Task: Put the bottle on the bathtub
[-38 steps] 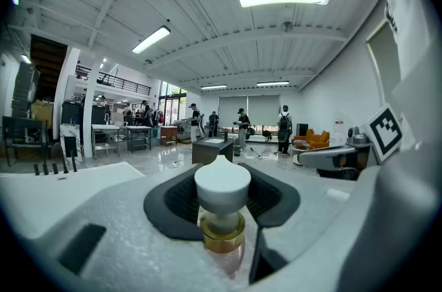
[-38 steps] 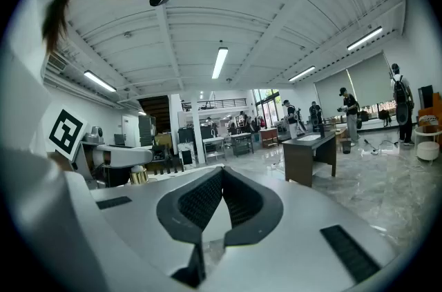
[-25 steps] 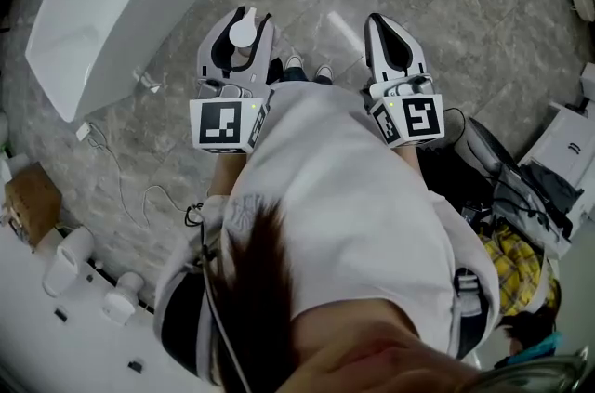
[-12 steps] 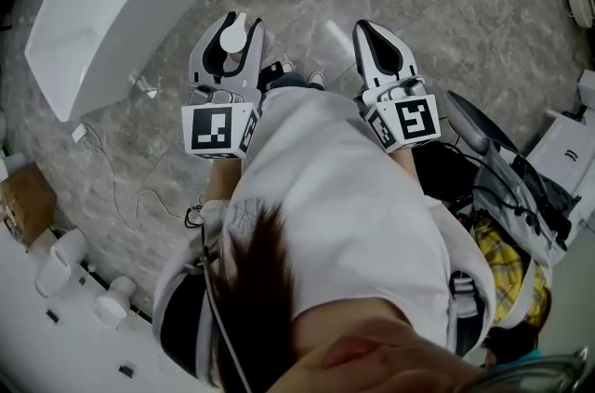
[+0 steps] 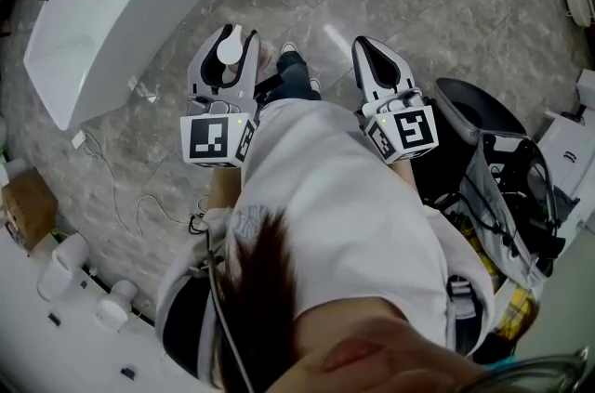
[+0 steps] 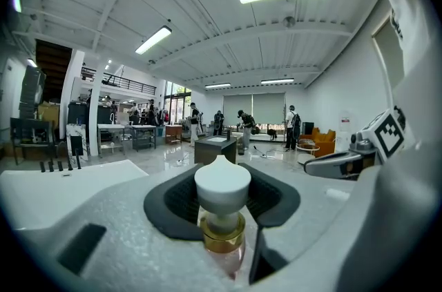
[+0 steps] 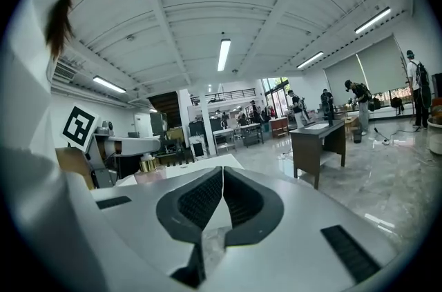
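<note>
In my left gripper (image 5: 226, 57) is a small bottle (image 5: 229, 50) with a white domed cap, a gold collar and a clear pinkish body; the gripper is shut on it. In the left gripper view the bottle (image 6: 222, 208) stands upright between the dark pads (image 6: 273, 197). My right gripper (image 5: 374, 58) is level with it on the other side of my body, its jaws shut with nothing between them (image 7: 222, 172). The white bathtub (image 5: 112, 1) lies on the floor ahead and to the left of the left gripper, a gap of floor between them.
Grey marble floor lies ahead. A cable (image 5: 121, 187), a cardboard box (image 5: 28, 201) and white cylinders (image 5: 60, 261) sit at the lower left. To the right are a black chair (image 5: 474, 108) and a bag with cords (image 5: 511, 187). People and tables (image 7: 321, 139) stand far off.
Both grippers have drifted a little left in the head view as I step, one foot now forward between them. The bottle stays in the left gripper. The chair has come into view.
</note>
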Available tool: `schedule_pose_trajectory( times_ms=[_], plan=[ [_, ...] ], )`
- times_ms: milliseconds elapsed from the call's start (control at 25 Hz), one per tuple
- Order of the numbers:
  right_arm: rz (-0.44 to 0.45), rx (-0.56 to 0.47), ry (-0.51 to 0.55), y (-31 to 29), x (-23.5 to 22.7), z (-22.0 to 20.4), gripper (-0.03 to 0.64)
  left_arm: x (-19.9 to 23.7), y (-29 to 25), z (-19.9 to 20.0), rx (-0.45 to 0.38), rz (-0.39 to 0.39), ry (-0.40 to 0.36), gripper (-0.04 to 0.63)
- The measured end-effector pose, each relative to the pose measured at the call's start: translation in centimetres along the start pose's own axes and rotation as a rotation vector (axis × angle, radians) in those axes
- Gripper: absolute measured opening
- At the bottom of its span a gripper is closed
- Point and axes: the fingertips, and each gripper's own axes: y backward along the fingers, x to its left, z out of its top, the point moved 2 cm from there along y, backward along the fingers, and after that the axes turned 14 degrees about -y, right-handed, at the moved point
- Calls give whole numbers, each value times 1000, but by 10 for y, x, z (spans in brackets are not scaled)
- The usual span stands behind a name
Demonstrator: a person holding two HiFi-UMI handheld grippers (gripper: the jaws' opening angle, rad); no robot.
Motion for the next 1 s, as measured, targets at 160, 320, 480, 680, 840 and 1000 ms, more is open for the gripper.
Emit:
schedule_pose_trajectory(
  times_ms=[160, 320, 480, 680, 840, 1000],
  plan=[
    [-16, 23, -6, -20, -14, 5, 14, 11, -19, -4, 14, -1, 10, 163],
    [-46, 40, -20, -50, -26, 12, 14, 30, -45, -7, 30, -14, 16, 163],
    [-45, 45, -7, -81, -34, 30, 14, 51, -72, -5, 33, -28, 20, 163],
    [-82, 10, -21, -115, -42, 51, 14, 81, -104, 1, 3, -38, 9, 163],
    [-98, -12, -31, -136, -44, 60, 14, 101, -120, 3, -17, -44, -1, 163],
    [-109, -29, -28, -153, -43, 66, 14, 122, -130, 2, -20, -47, -6, 163]
  ],
)
